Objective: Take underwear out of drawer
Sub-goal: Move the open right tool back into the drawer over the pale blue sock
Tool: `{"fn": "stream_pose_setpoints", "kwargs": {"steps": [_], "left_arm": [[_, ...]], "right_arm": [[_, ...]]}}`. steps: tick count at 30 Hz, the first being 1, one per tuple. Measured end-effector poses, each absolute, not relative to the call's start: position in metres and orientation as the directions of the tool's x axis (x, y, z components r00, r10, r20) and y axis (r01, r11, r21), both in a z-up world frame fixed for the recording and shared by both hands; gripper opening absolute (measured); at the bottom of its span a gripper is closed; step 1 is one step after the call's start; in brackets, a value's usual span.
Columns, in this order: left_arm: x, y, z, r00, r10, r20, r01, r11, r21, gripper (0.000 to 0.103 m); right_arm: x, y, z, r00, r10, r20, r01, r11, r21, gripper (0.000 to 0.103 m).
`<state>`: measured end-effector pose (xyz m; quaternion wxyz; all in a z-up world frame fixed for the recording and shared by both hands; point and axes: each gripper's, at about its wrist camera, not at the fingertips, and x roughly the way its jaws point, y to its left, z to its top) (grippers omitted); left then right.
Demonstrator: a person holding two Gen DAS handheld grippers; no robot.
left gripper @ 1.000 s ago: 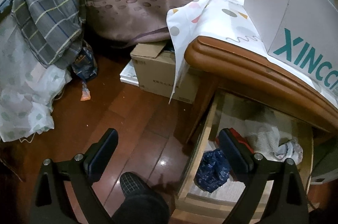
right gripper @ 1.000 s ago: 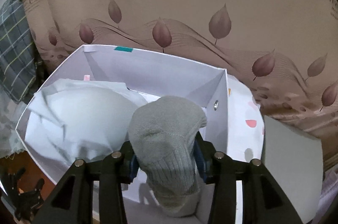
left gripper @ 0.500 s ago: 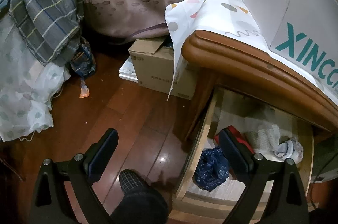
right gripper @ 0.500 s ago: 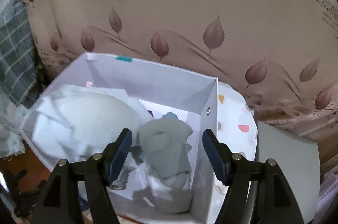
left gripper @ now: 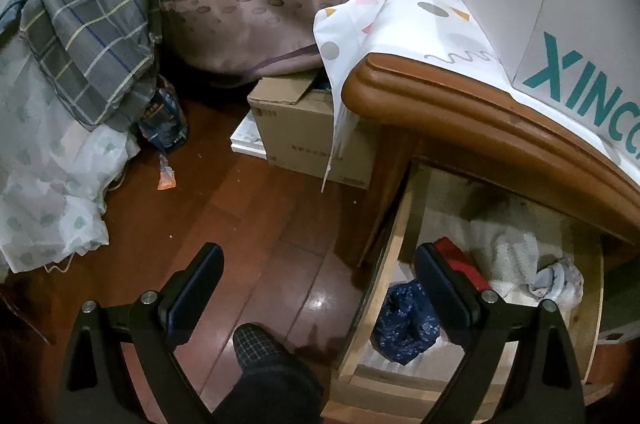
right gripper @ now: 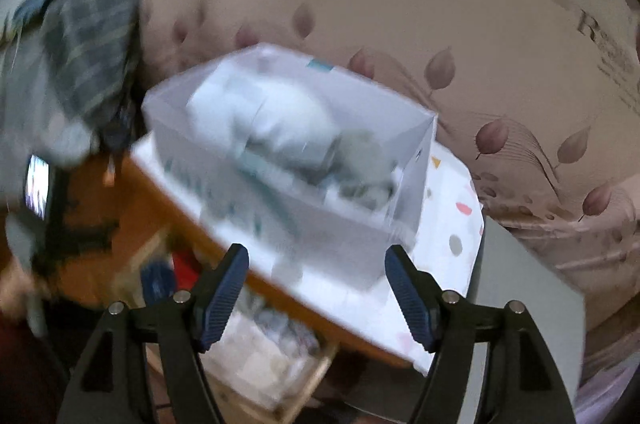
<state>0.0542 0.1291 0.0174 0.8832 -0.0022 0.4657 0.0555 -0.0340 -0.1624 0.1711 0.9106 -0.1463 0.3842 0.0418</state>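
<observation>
The drawer stands pulled out under the wooden tabletop, and the underwear left in it lies loose on the bottom: a dark blue bundle near the front corner, a red piece behind it, a pale crumpled piece and a small grey-white wad further along. On the tabletop sits a white box with pale and grey garments already piled inside; that view is blurred, so I cannot tell the pieces apart.

The left tongs hang wide open with nothing in them, one finger over the floor, the other over the drawer. The right tongs are opening, nothing between them, pointed at the front of the box.

All of it looks soft, light and limp. It should fold and sag when lifted, and a corner may drag a neighbour along. I would pinch the blue bundle through its thick middle, where the cloth is bunched, rather than by a loose edge. Nothing here seems fragile or slippery.
</observation>
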Motion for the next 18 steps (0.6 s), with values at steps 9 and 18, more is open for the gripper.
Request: {"fn": "stream_pose_setpoints", "kwargs": {"steps": [9,18], "left_arm": [[0.056,0.135,0.016,0.539,0.082,-0.838,-0.115,0.993,0.024,0.095],[0.058,0.134,0.012,0.516,0.071,-0.853,-0.102,0.995,0.021,0.095]], "right_arm": [[-0.067,-0.132,0.059,0.574,-0.009,-0.818,-0.421,0.854,-0.305,0.072],[-0.024,-0.140,-0.027,0.482,0.018,-0.876,-0.494,0.831,-0.255,0.068]]}}
